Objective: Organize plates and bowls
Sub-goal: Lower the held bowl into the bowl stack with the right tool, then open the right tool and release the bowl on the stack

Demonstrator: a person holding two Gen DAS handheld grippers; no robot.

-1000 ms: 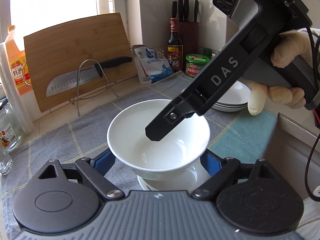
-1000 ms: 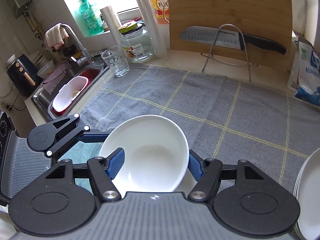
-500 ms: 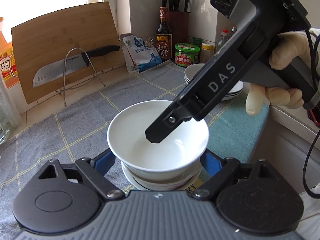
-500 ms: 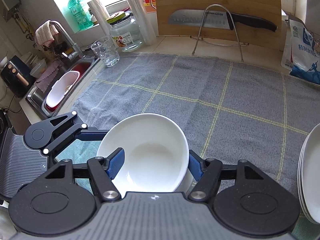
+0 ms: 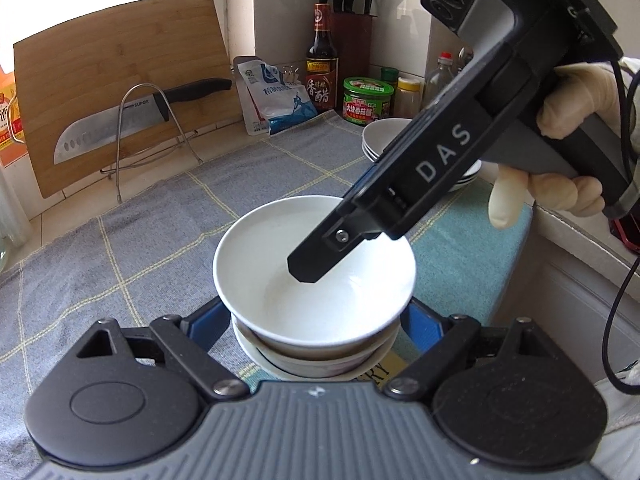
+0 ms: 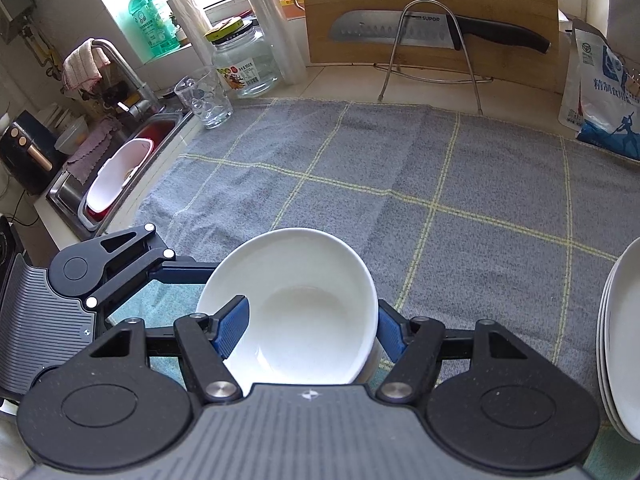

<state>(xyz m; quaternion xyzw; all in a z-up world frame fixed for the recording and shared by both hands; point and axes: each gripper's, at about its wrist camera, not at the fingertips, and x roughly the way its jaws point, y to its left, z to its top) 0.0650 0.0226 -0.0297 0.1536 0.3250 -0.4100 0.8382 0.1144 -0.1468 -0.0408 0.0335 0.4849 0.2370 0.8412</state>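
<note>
A white bowl sits on top of a short stack of bowls on the cloth. My right gripper is shut on the top bowl's near rim, one blue finger inside and one outside. In the left wrist view the right gripper's black finger reaches into the bowl. My left gripper stands open with its blue fingers on either side of the stack, apart from it. A stack of white plates stands at the back right, also at the right edge of the right wrist view.
A grey checked cloth covers the counter. A knife on a wire rack leans by a cutting board. A salt bag, sauce bottle and jars stand behind. A glass and sink lie at the left.
The top bowl has come down with both grippers onto the lower bowls, nearer the front edge. The plate stack and back wall now look farther away.
</note>
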